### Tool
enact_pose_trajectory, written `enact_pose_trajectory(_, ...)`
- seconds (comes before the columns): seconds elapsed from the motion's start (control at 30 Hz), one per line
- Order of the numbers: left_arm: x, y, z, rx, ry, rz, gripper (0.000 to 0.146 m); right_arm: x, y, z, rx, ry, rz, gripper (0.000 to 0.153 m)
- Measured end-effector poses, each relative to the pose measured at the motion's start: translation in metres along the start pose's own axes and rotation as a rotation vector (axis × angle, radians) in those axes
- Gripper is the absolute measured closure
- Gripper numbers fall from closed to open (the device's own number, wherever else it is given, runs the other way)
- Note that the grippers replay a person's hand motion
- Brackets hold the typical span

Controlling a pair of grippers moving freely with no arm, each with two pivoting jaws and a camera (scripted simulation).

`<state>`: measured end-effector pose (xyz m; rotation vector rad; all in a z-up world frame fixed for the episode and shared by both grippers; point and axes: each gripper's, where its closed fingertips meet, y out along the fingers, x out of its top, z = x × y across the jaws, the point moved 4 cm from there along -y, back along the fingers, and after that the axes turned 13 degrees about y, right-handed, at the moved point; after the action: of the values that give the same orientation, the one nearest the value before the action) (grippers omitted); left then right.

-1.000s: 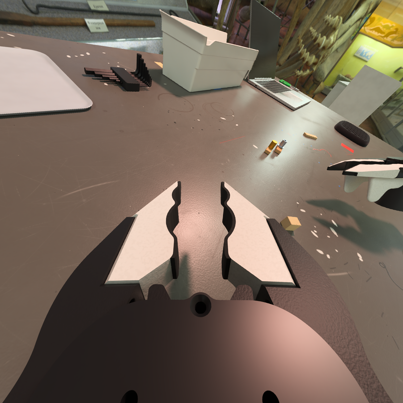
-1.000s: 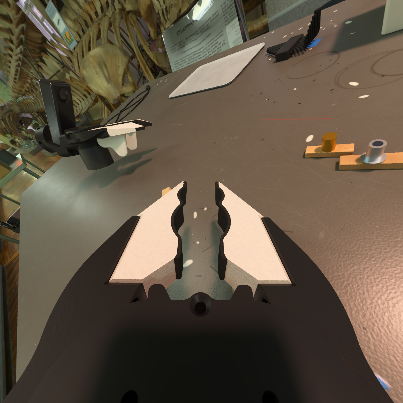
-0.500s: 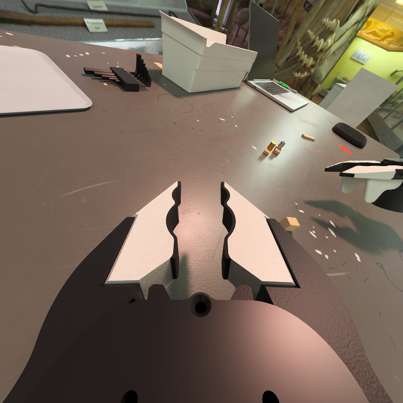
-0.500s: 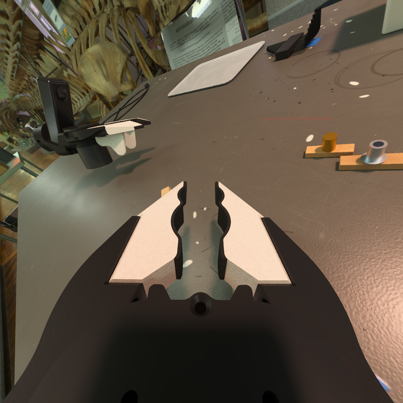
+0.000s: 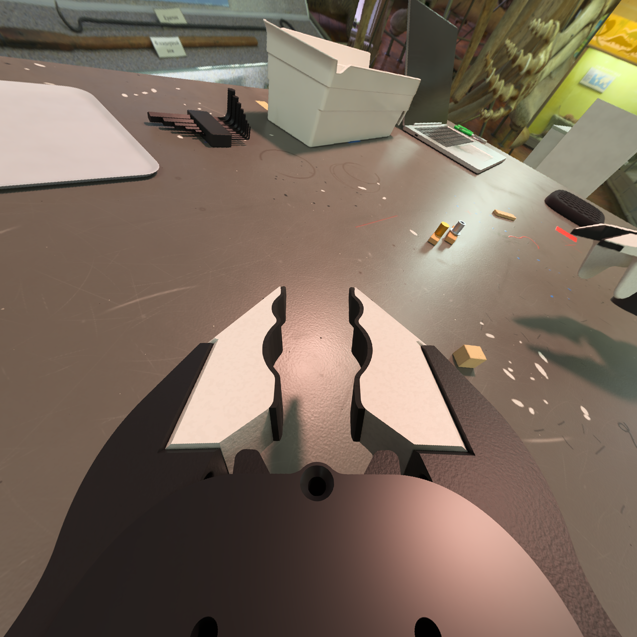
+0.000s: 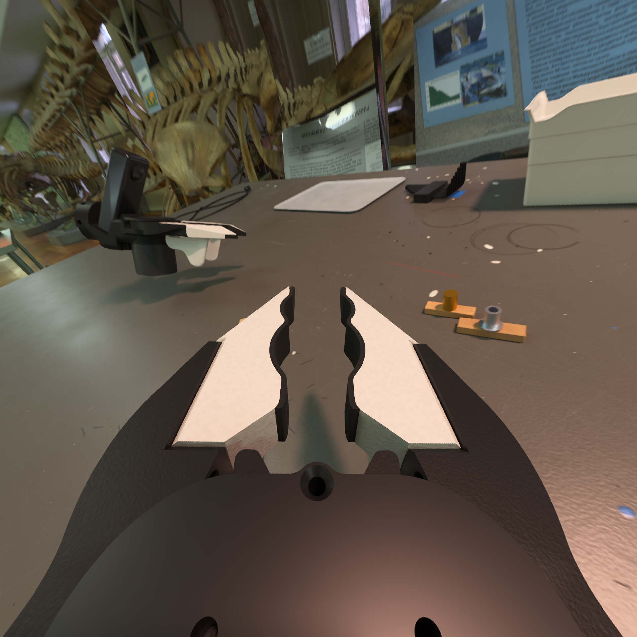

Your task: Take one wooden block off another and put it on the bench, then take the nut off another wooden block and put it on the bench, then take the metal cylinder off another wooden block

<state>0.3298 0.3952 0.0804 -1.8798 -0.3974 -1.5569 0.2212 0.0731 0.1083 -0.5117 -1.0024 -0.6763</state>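
My left gripper [image 5: 316,293] is open and empty, low over the bench. A small wooden block [image 5: 469,356] lies on the bench just right of it. Farther off, an orange metal cylinder [image 5: 441,229] and a silver nut [image 5: 459,227] each stand on a flat wooden block. Another wooden block [image 5: 504,214] lies beyond them. My right gripper [image 6: 317,293] is open and empty. The cylinder [image 6: 450,299] on its block [image 6: 463,312] and the nut [image 6: 492,317] on its block [image 6: 510,332] lie ahead to its right. Each gripper shows in the other's view: the right gripper [image 5: 606,238], the left gripper [image 6: 206,231].
A white bin [image 5: 337,103], an open laptop [image 5: 451,141], a black hex key set [image 5: 210,127] and a white mat [image 5: 69,138] stand along the back of the bench. A black oval object [image 5: 574,206] and a red strip [image 5: 565,234] lie at the right edge.
My right gripper has tilted up and swung right; the cylinder and nut now sit lower and nearer the centre of its view. In the left view it has drifted right. The left gripper has barely moved.
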Motion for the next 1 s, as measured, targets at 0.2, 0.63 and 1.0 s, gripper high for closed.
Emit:
enact_pose_trajectory(0.2, 0.0, 0.004, 0.003, 0.04, 0.003, 0.012, 0.11, 0.014, -0.027, -0.02, 0.013, -0.111, -0.046, 0.127)
enact_pose_trajectory(0.63, 0.01, -0.001, 0.004, 0.291, 0.182, -0.038, 0.113, 0.038, -0.06, -0.046, 0.123, -0.022, -0.203, 0.127)
enact_pose_trajectory(1.0, 0.008, 0.001, 0.008, 0.306, 0.161, -0.013, 0.114, 0.038, -0.064, -0.048, 0.104, -0.017, -0.199, 0.127)
